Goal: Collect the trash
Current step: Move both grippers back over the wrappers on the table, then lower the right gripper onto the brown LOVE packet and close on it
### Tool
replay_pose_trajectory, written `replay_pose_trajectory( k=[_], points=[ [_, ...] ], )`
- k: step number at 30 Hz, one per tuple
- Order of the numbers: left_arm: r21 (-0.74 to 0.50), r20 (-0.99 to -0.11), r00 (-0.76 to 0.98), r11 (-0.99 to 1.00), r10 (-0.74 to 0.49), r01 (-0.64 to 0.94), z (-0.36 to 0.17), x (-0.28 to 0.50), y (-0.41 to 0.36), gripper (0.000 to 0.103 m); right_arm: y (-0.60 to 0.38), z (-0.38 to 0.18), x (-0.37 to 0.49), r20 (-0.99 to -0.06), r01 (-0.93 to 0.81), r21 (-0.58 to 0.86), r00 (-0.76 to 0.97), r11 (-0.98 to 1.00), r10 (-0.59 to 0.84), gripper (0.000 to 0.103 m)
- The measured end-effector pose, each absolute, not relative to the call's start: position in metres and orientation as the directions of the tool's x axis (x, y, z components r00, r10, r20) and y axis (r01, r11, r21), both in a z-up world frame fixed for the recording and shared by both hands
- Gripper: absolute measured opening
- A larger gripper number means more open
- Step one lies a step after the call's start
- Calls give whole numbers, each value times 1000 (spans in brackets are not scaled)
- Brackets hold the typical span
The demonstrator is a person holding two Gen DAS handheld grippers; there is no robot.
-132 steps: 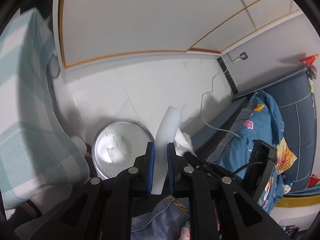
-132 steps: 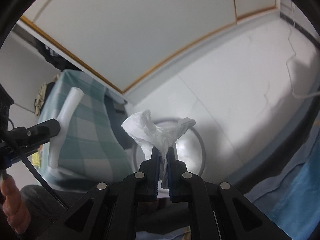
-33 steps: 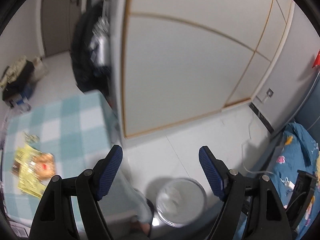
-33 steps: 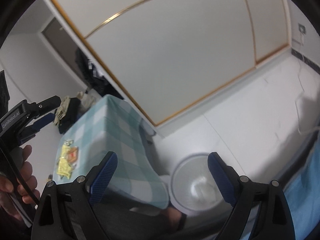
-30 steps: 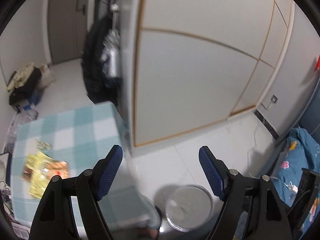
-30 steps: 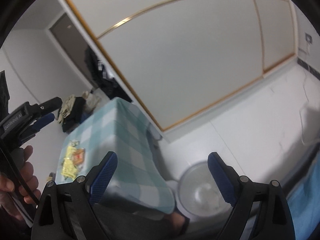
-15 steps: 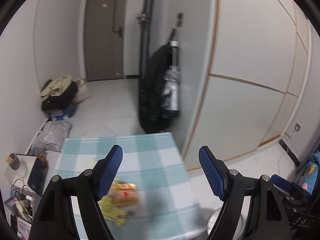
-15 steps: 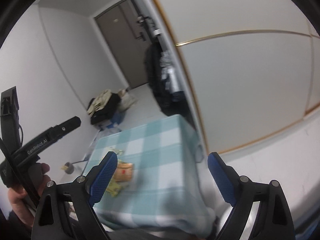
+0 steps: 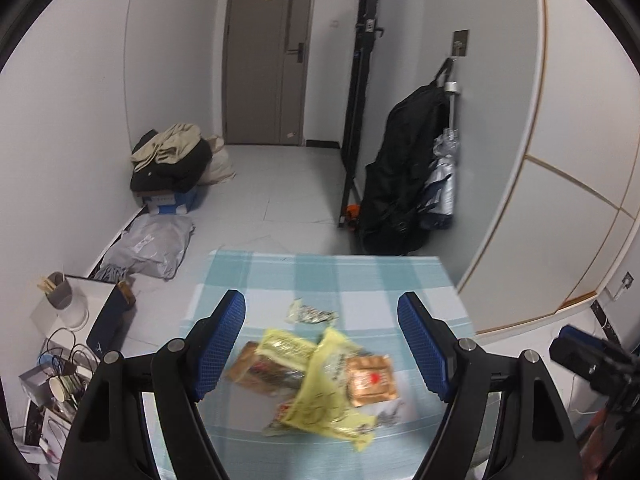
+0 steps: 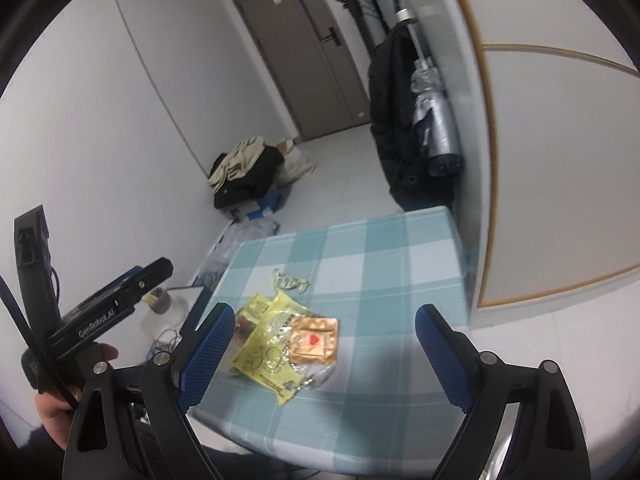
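A heap of snack wrappers lies on the teal checked tablecloth (image 9: 360, 276): yellow wrappers (image 9: 320, 404), an orange packet with a red heart (image 9: 371, 380), a brown packet (image 9: 256, 372). A small crumpled wrapper (image 9: 310, 314) lies just beyond the heap. My left gripper (image 9: 322, 344) hangs open above the heap, nothing between its blue pads. In the right wrist view the same yellow wrappers (image 10: 268, 354), orange packet (image 10: 314, 340) and small wrapper (image 10: 289, 280) show on the cloth (image 10: 384, 248). My right gripper (image 10: 322, 354) is open and empty too.
A black coat (image 9: 404, 184) and a folded umbrella (image 9: 442, 188) hang on the wall at the right. Clothes on a box (image 9: 172, 168) and a grey bag (image 9: 152, 248) lie on the floor. A cluttered side stand (image 9: 68, 320) stands left of the table. A hand (image 10: 60, 396) holds the left gripper.
Both views have swung left from the bin on the floor to the table. The wrapper heap now lies under both grippers. Earlier each gripper held white trash; both are now open and empty.
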State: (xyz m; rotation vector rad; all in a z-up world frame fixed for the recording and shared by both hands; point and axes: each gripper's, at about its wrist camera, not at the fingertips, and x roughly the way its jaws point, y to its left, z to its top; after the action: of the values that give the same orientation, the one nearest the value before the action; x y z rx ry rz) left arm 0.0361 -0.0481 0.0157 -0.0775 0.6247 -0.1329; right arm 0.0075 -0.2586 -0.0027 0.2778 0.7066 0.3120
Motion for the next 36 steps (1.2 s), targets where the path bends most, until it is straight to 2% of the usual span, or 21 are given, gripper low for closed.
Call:
replay_pose_trajectory(
  k=[6, 13, 17, 28, 36],
  points=[
    [-157, -607, 781, 985, -150, 67, -5, 38, -23, 76, -232, -27, 32, -663, -195, 324, 651, 926, 370, 92],
    [-187, -656, 741, 982, -145, 27, -37, 39, 5, 76, -207, -72, 75, -786, -160, 345, 489, 925, 378, 92],
    [-248, -680, 711, 969, -180, 8, -44, 44, 20, 76, -189, -95, 92, -835, -168, 288, 438, 943, 333, 92],
    [-329, -682, 691, 944, -241, 5, -51, 44, 34, 76, -176, -125, 111, -874, -132, 273, 381, 953, 303, 92],
    [-356, -676, 690, 934, -257, -1, -51, 44, 39, 76, -158, -137, 116, -904, -165, 165, 370, 972, 216, 91]
  ],
)
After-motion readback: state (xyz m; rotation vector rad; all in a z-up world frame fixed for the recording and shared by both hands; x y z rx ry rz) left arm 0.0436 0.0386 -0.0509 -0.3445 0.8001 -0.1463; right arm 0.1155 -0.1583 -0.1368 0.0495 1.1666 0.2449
